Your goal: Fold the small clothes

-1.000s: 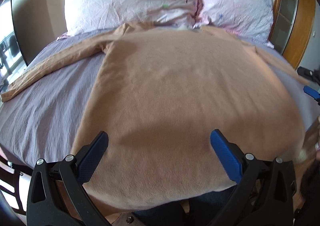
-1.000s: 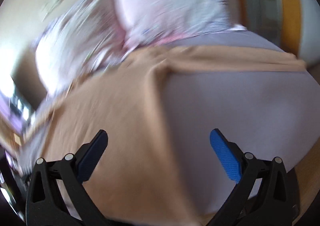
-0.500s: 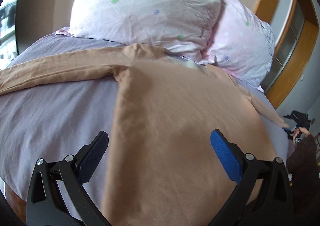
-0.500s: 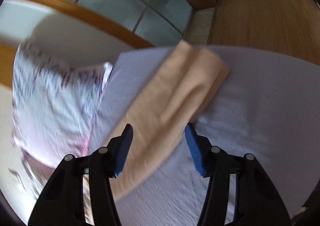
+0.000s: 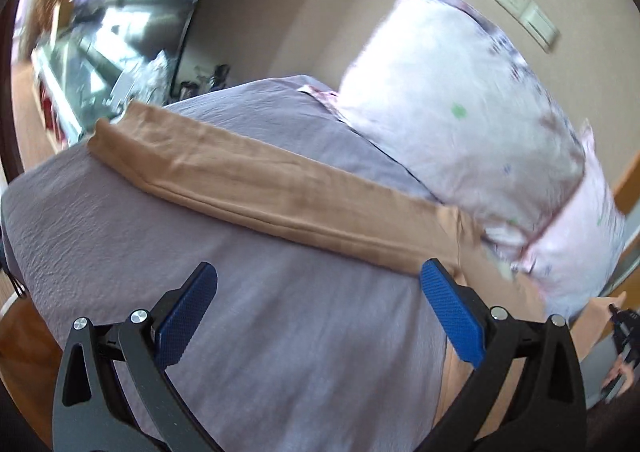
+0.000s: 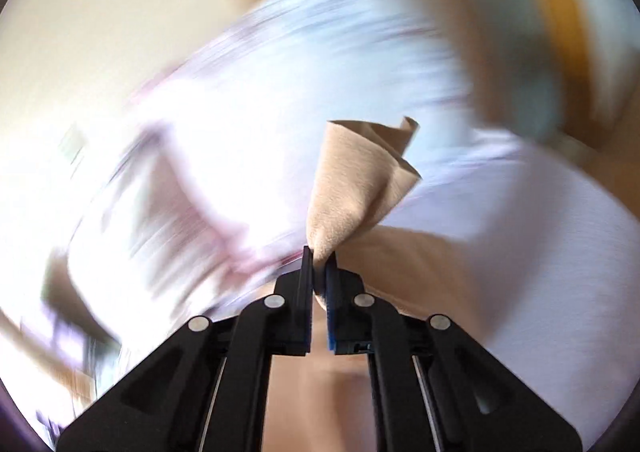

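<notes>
While the left gripper hangs over the sheet with its blue pads spread wide and nothing between them, the shirt lies on the bed, one sleeve stretched from upper left to centre right of the frame toward the pillow. In the other view, the right gripper is pinching the shirt, cloth fanning up from the tips at centre. Everything behind is smeared, probably pillows.
</notes>
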### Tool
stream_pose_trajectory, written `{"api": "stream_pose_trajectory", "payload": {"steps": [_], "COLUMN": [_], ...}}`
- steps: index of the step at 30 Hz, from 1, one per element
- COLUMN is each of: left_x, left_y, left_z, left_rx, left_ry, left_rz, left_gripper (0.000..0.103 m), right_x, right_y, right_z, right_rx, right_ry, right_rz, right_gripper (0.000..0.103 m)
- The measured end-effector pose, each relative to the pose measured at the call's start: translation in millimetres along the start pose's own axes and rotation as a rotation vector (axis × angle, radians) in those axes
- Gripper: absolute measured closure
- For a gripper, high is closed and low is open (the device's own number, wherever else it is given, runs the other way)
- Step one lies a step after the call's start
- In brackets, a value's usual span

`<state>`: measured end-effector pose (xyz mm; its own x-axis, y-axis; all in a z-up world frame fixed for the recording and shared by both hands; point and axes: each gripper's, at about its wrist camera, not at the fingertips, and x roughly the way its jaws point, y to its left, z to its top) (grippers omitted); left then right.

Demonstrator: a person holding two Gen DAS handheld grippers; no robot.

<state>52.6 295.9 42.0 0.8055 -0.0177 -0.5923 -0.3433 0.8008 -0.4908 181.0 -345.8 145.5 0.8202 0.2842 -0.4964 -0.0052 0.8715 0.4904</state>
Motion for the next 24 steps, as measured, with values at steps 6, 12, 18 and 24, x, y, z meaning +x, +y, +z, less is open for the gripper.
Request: {"api": "stream_pose_trajectory", "payload": {"steps": [6, 12, 18, 24], "left_x": [7.2, 12.7, 17.2, 19.1], "left_y": [34.0, 59.0, 86.2, 110.3], "left_z": [15.4, 28.1, 37.7, 51.3], "left_rx": [-0.139, -0.226, -0.348, -0.495], "left_ry": [0.026, 0.041, 0.032, 0.000], "left_rz": [-0.007, 0.017, 0.013, 0.002], "left_gripper": [0.001, 0.001, 0.001, 0.010], "right_x": [142.6, 175.3, 165.7, 126.5], "right_y": [132.2, 170.2, 167.0, 142.3], "right_z": [-97.9, -142.6, -164.4, -134.2], "right_rx": [-0.207, -0.228, -0.218, -0.115], "right_ry": [0.403, 0.475, 0.620, 0.585], "right_rz": [0.143, 0.161, 0.208, 0.277], "right_gripper": [0.098, 0.098, 0.035, 0.027]}}
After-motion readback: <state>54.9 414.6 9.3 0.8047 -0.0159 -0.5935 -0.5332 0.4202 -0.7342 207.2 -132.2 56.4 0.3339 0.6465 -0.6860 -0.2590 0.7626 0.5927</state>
